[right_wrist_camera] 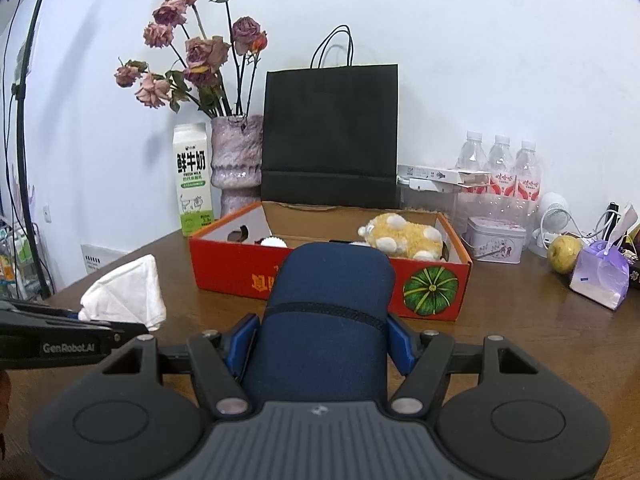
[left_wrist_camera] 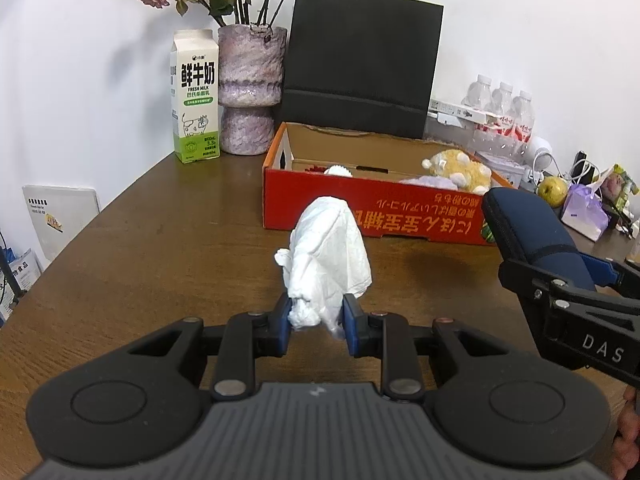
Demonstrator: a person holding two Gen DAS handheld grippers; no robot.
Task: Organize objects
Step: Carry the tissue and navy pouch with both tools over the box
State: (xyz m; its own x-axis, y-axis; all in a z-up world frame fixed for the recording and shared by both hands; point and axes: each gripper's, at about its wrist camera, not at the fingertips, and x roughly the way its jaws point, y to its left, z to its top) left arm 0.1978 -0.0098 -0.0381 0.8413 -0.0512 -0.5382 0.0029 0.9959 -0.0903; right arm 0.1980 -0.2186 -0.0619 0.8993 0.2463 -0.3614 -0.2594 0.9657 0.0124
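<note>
Both grippers are facing the red cardboard box (left_wrist_camera: 376, 216), lying at twelve o'clock across the wooden table (left_wrist_camera: 160, 240). The left gripper (left_wrist_camera: 317, 322) is pinching a crumpled white tissue (left_wrist_camera: 330, 252), whose loose bulk is rising ahead of the jaws. The right gripper (right_wrist_camera: 322, 344), seemingly nearer the box, is clamping a navy zippered case (right_wrist_camera: 330, 320), long axis pointing boxward. A yellow plush toy (right_wrist_camera: 404, 236) is lying inside.

Crumpled tissue (left_wrist_camera: 330, 256); navy case (right_wrist_camera: 328, 320), gripped.
</note>
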